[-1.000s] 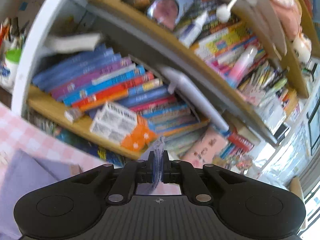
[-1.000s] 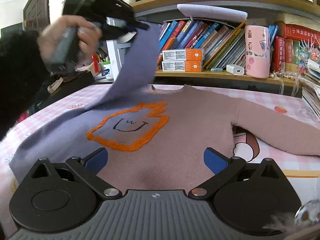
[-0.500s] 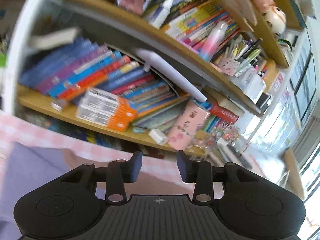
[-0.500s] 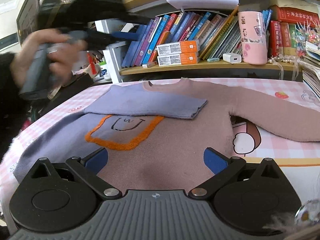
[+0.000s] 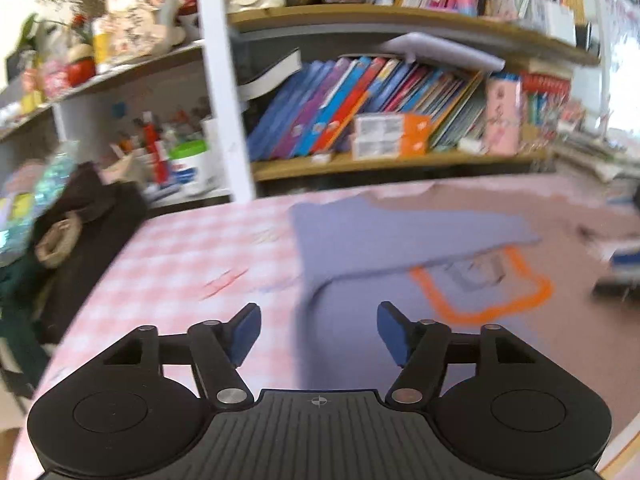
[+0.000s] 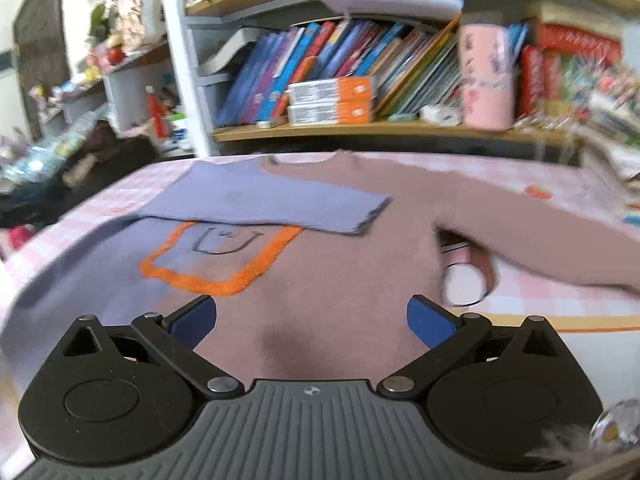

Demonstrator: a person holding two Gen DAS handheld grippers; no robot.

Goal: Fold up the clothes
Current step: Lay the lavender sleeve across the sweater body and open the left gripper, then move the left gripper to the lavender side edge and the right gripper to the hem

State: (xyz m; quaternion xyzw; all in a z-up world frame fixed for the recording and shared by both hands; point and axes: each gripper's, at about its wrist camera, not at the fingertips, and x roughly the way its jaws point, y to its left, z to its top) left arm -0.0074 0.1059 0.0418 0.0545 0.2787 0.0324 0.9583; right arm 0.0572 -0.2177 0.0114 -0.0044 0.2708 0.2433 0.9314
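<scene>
- Left wrist view: the left gripper [image 5: 318,330] hovers over the pink checked tablecloth [image 5: 180,260] at the sweater's edge, its blue-padded jaws opening with nothing between them. The lilac-and-mauve knitted sweater with an orange-outlined patch [image 5: 460,280] lies flat ahead, its lilac sleeve [image 5: 400,240] folded across the chest. A wooden bookshelf of leaning colourful books [image 5: 360,104] stands behind.
- Right wrist view: the right gripper [image 6: 312,320] stands wide apart and empty above the sweater's [image 6: 340,280] mauve lower front. The lilac sleeve [image 6: 272,204] lies across the chest, just above the patch; the mauve sleeve [image 6: 540,236] stretches out to the right on the tablecloth [image 6: 560,292].
</scene>
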